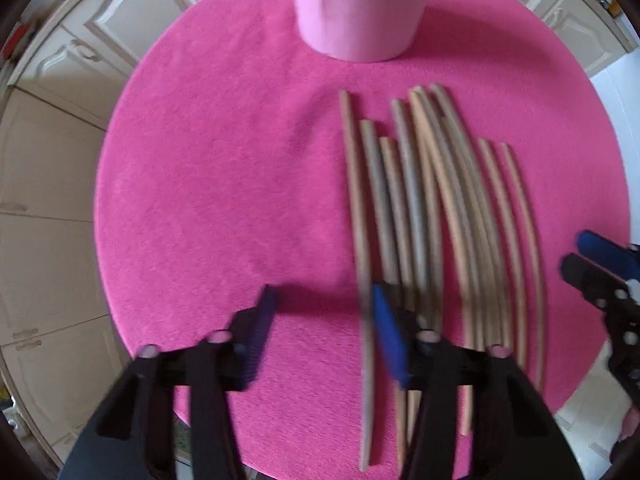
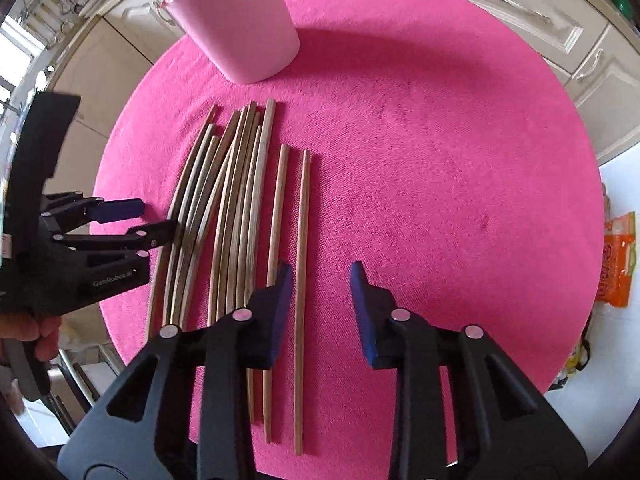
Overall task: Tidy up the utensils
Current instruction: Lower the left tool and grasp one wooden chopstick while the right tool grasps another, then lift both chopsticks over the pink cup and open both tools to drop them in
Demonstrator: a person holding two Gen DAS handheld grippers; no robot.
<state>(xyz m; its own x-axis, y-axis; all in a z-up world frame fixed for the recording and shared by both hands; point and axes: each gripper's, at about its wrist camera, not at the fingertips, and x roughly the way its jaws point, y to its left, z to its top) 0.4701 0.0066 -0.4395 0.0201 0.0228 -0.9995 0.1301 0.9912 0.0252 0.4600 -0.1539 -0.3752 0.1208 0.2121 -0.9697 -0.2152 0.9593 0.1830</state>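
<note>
Both jaws sit apart: left gripper (image 1: 324,332) straddles the leftmost stick, right gripper (image 2: 320,304) the rightmost, pads not pressing. Roughly eleven thin, round wooden chopsticks (image 2: 240,208) lie side by side on one fuzzy pink round mat (image 2: 440,160), near one smooth pale-pink tapered cup (image 2: 240,32).

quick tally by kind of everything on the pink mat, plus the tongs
wooden chopsticks: 10 (the middle ones overlap, so this is a best count)
pale pink cup: 1
round pink mat: 1
tongs: 2 (left tongs, right tongs)
total: 14
</note>
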